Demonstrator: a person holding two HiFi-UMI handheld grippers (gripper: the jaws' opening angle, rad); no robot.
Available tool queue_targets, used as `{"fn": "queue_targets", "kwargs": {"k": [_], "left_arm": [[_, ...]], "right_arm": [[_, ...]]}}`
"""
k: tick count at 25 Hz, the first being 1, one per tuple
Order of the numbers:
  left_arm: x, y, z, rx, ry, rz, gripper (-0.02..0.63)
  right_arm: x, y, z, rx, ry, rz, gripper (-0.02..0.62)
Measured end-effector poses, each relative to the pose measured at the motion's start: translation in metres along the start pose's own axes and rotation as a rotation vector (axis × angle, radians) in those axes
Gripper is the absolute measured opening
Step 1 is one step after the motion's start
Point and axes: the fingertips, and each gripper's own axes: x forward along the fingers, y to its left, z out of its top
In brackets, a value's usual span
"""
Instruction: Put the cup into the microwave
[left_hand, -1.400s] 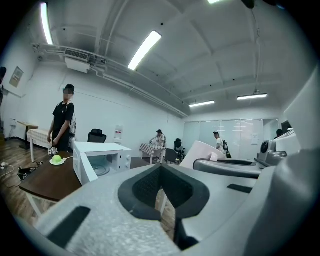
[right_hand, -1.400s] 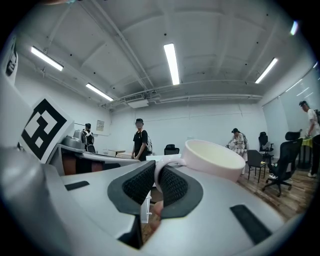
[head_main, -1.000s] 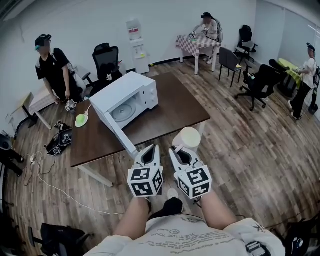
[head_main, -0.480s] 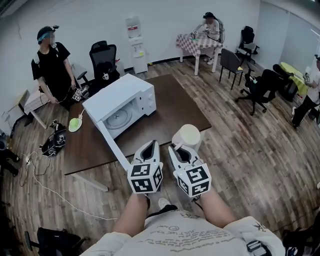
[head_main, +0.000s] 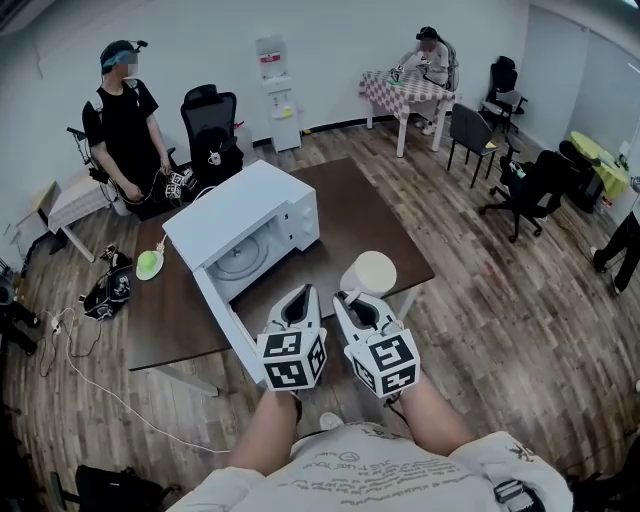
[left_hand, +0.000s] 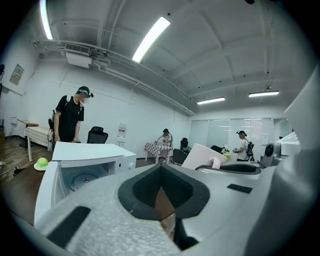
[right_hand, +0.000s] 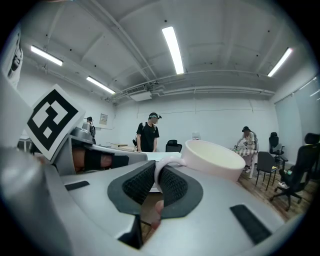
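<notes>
A white microwave (head_main: 255, 215) stands on the brown table (head_main: 360, 215), its door (head_main: 228, 325) swung open toward me and its turntable showing. My right gripper (head_main: 350, 298) is shut on the handle of a cream cup (head_main: 368, 272), held upright over the table's near edge, right of the open door. In the right gripper view the handle sits pinched between the ribbed pads (right_hand: 137, 185), with the cup (right_hand: 215, 159) just beyond. My left gripper (head_main: 298, 298) hovers beside it, shut with nothing held. In the left gripper view the microwave (left_hand: 85, 162) lies ahead to the left.
A green and white object (head_main: 148, 263) rests at the table's left edge. A person in black (head_main: 125, 120) stands behind the table near an office chair (head_main: 212, 115). A bag (head_main: 110, 290) and cables lie on the floor at left. More chairs and people are at the back right.
Both grippers and the cup have come nearer the table and microwave. The person in black has straightened up and shifted right.
</notes>
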Motion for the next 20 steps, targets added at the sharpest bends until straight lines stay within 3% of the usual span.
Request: {"fn": "queue_targets", "kwargs": {"k": [12,20], "left_arm": [[0.052,0.062,0.011,-0.016,-0.009,0.051,0.012],[0.056,0.098,-0.002,-0.055,0.009,0.139,0.013]], "right_arm": [[0.089,-0.012,0.0,-0.022,0.008,0.081,0.034],[0.124,0.003,-0.012,-0.024,0.019,0.186,0.034]]}}
